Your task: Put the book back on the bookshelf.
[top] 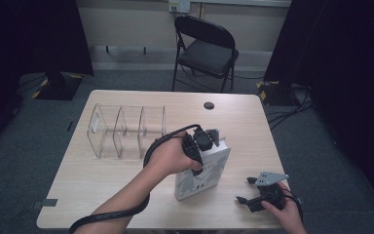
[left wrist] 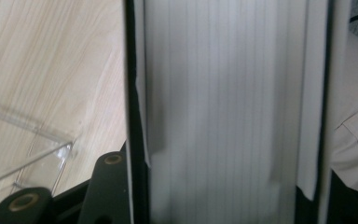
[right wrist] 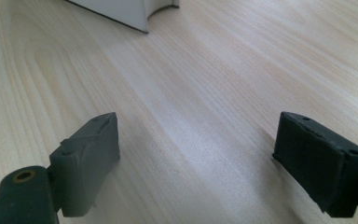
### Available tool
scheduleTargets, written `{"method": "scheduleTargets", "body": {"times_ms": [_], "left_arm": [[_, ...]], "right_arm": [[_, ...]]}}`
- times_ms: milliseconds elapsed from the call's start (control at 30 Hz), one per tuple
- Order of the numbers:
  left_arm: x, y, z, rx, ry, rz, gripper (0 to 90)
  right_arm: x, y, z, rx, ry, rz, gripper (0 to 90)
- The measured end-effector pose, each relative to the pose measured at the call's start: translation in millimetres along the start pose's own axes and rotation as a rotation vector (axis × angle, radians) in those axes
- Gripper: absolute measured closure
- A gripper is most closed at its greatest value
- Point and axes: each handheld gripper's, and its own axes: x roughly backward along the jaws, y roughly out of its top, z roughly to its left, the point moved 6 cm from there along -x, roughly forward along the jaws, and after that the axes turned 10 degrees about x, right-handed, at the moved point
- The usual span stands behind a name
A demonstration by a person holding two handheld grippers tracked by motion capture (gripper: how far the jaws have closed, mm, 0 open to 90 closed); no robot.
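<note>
A thick white book (top: 202,176) stands upright near the middle of the wooden table (top: 253,126). My left gripper (top: 207,142) comes down on its top and is shut on it. In the left gripper view the book's page edges (left wrist: 223,112) run between the black jaws, and one finger (left wrist: 109,182) lies against the cover. My right gripper (top: 244,189) rests low at the table's front right, apart from the book. Its jaws stand open with only bare tabletop between them (right wrist: 209,154). A corner of the book (right wrist: 121,9) shows at the top of the right gripper view.
A clear acrylic rack (top: 126,129) with several dividers stands left of the book; its edge (left wrist: 23,154) is also in the left gripper view. A black folding chair (top: 207,48) stands beyond the far edge. A small dark round cap (top: 209,105) is set into the tabletop.
</note>
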Motion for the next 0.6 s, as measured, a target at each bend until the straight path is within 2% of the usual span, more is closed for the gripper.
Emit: {"method": "scheduleTargets", "body": {"times_ms": [100, 200, 300, 600], "left_arm": [[4.6, -4.4, 3.9, 0.012, 0.009, 0.008, 53.2], [10.7, -8.9, 9.0, 0.033, 0.016, -0.008, 53.2], [15.3, -11.3, 12.1, 0.057, 0.0, -0.022, 53.2], [22.3, -21.8, 23.4, 0.085, 0.0, -0.031, 53.1]], "right_arm": [[0.0, 0.0, 0.0, 0.001, 0.0, 0.0, 13.3], [0.0, 0.0, 0.0, 0.001, 0.0, 0.0, 13.3], [0.1, 0.0, -0.1, 0.001, -0.001, 0.001, 13.3], [0.0, 0.1, -0.1, -0.001, -0.001, 0.0, 13.3]]}}
